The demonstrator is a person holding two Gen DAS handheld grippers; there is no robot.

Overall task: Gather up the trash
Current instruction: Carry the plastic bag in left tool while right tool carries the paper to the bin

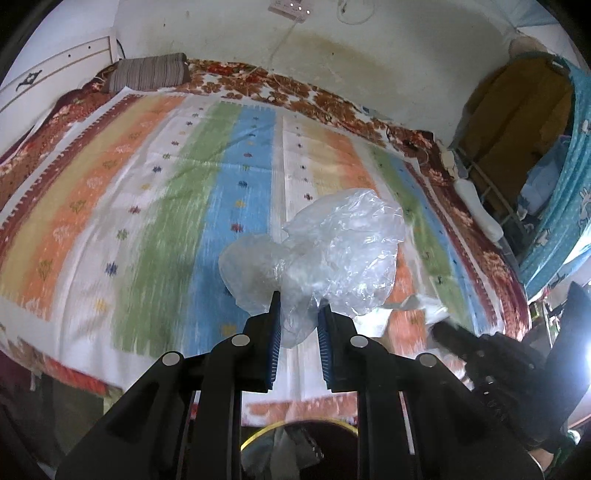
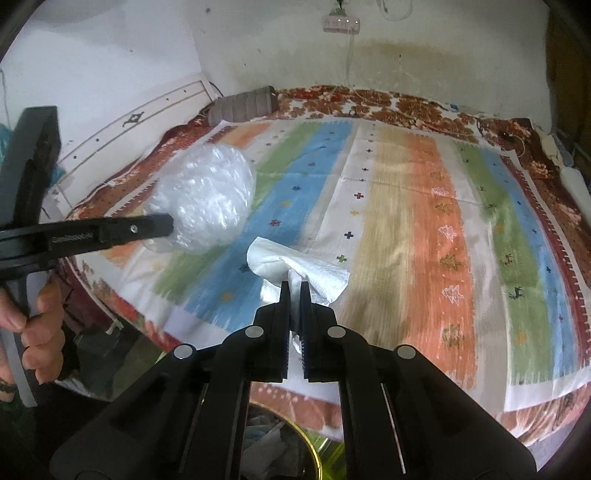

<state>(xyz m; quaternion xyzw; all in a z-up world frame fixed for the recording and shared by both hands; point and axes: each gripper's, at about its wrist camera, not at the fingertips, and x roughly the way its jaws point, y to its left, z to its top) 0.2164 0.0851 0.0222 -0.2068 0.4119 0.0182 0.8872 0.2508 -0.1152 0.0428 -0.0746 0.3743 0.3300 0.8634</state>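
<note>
My left gripper [image 1: 298, 301] is shut on a crumpled clear plastic bag [image 1: 332, 251], which puffs out above its blue pads over the striped bedspread [image 1: 147, 206]. My right gripper [image 2: 294, 286] is shut on a white paper tissue [image 2: 295, 264] that fans out past its tips. From the right wrist view, the left gripper [image 2: 162, 225] comes in from the left with the same clear plastic bag [image 2: 210, 199] at its tip, held by a person's hand [image 2: 40, 332]. The right gripper's tip [image 1: 439, 328] shows blurred at lower right in the left wrist view, beside the white tissue [image 1: 424, 306].
A bin with a yellow rim [image 1: 266, 435] and trash inside sits below the bed's near edge; the yellow rim [image 2: 314, 443] also shows under the right gripper. A striped pillow [image 1: 147, 72] lies at the bed's far corner. A power strip [image 2: 341, 22] hangs on the wall.
</note>
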